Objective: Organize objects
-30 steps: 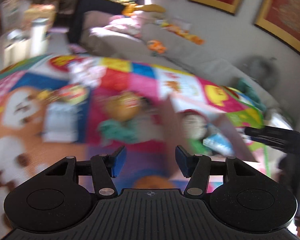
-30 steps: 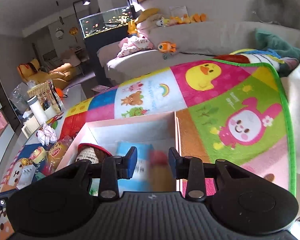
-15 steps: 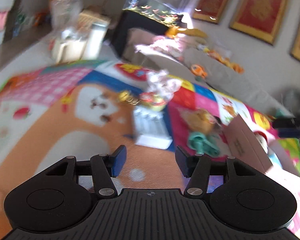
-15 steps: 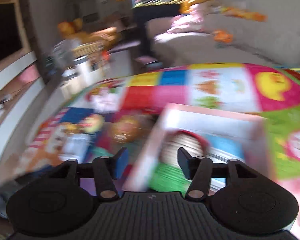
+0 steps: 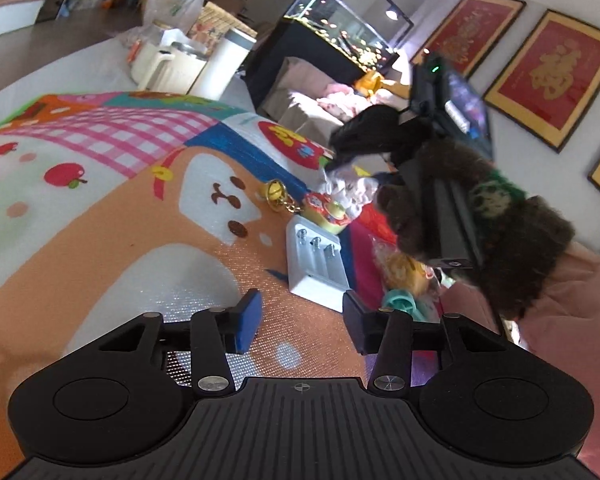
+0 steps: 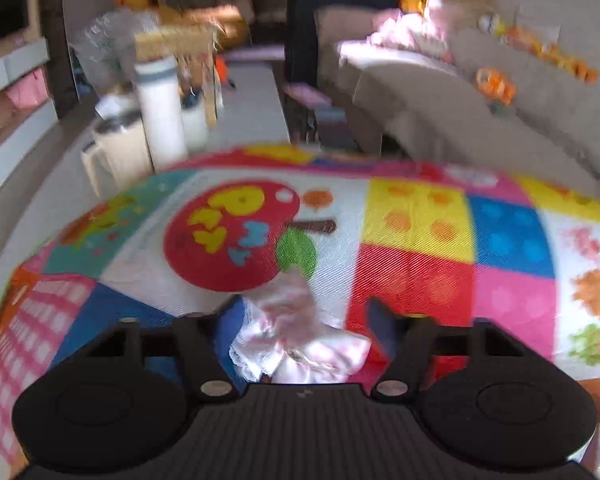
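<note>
My right gripper (image 6: pixel 306 320) hangs low over the colourful play mat (image 6: pixel 420 240). Its jaws are closing, with a white-and-pink lace cloth (image 6: pixel 300 344) between them; the pads do not clearly press on it. In the left wrist view the same right gripper (image 5: pixel 334 160), held by a hand in a dark fuzzy sleeve (image 5: pixel 512 240), dips onto the lace cloth (image 5: pixel 350 190). My left gripper (image 5: pixel 300 320) has its blue pads apart and closing with nothing between them. It points at a white battery charger (image 5: pixel 316 264) just ahead.
A gold bell keychain (image 5: pixel 278 196), a round red tin (image 5: pixel 328 210), a yellow snack bag (image 5: pixel 400 268) and a teal ring-shaped thing (image 5: pixel 398 302) lie around the charger. White jugs (image 5: pixel 180 68) stand past the mat's far edge. A sofa (image 6: pixel 440 100) and a fish tank (image 5: pixel 340 36) lie beyond.
The right gripper let go of an item over the cardboard box, swung left to the lace cloth and opened wider. The left view turned from the box to the charger, and the right gripper entered it.
</note>
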Tool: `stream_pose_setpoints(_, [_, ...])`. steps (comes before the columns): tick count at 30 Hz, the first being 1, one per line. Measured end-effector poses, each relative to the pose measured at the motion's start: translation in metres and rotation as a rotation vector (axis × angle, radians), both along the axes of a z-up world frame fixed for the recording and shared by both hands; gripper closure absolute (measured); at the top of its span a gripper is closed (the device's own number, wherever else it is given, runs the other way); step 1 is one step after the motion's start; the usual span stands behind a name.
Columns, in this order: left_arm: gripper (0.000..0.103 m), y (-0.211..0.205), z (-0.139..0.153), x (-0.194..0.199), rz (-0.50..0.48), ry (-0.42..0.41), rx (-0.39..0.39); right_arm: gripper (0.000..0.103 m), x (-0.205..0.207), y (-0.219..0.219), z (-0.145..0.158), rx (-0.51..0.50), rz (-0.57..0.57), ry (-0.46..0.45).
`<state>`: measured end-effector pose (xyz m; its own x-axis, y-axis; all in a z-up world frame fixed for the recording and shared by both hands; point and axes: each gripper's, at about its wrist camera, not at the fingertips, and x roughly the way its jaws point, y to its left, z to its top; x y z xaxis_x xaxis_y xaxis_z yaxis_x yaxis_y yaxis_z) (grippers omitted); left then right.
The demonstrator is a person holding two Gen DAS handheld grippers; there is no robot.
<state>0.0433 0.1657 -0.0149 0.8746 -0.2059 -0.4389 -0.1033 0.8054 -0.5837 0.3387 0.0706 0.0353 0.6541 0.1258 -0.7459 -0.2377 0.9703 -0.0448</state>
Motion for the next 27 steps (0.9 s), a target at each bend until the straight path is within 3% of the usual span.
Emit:
stream_pose_setpoints(1, [0.059,0.002,-0.001,-0.001,0.008,0.001,-0.014,0.074,0.003,0.005,-0.005,-0.003,0.022,0.033])
stream_pose_setpoints(4, [0.063,0.007,-0.003,-0.003,0.034,0.007,-0.048,0.077,-0.021,0.018,-0.012,-0.035,0.167,0.065])
stream_pose_setpoints(7, [0.066,0.013,-0.004,-0.005,0.051,0.01,-0.087,0.077,-0.069,0.022,-0.015,-0.107,0.313,0.081])
stream_pose_setpoints(12, [0.068,0.013,-0.005,-0.003,0.03,0.014,-0.099,0.077,-0.157,-0.022,-0.007,-0.102,0.46,0.206])
stream_pose_setpoints(13, [0.068,0.01,-0.004,-0.001,0.008,0.016,-0.089,0.073,-0.17,-0.032,-0.003,-0.101,0.48,0.237])
stream_pose_setpoints(14, [0.067,0.007,-0.004,0.0,-0.014,0.016,-0.081,0.061,-0.179,-0.043,0.002,-0.099,0.484,0.26])
stream_pose_setpoints(15, [0.067,0.003,-0.003,0.0,-0.039,0.015,-0.078,0.052,-0.183,-0.052,0.01,-0.092,0.469,0.256])
stream_pose_setpoints(16, [0.066,-0.002,-0.004,0.002,-0.071,0.016,-0.078,0.037,-0.184,-0.062,0.021,-0.077,0.442,0.226])
stream_pose_setpoints(17, [0.066,-0.006,-0.003,0.003,-0.098,0.017,-0.073,0.032,-0.179,-0.072,0.032,-0.062,0.403,0.181])
stream_pose_setpoints(19, [0.066,-0.015,-0.003,0.005,-0.15,0.013,-0.057,0.032,-0.157,-0.088,0.048,-0.047,0.289,0.1])
stream_pose_setpoints(22, [0.064,-0.025,-0.004,0.007,-0.248,0.006,-0.06,0.032,-0.094,-0.1,0.049,-0.038,0.071,0.073])
stream_pose_setpoints(24, [0.064,-0.032,-0.002,0.006,-0.284,-0.014,-0.041,0.035,-0.051,-0.101,0.038,-0.085,-0.054,0.067])
stream_pose_setpoints(26, [0.064,-0.035,0.0,0.003,-0.285,-0.035,-0.021,0.059,-0.019,-0.101,0.024,-0.127,-0.135,0.105])
stream_pose_setpoints(27, [0.064,-0.034,0.0,0.003,-0.274,-0.038,-0.025,0.065,-0.01,-0.103,0.018,-0.124,-0.159,0.139])
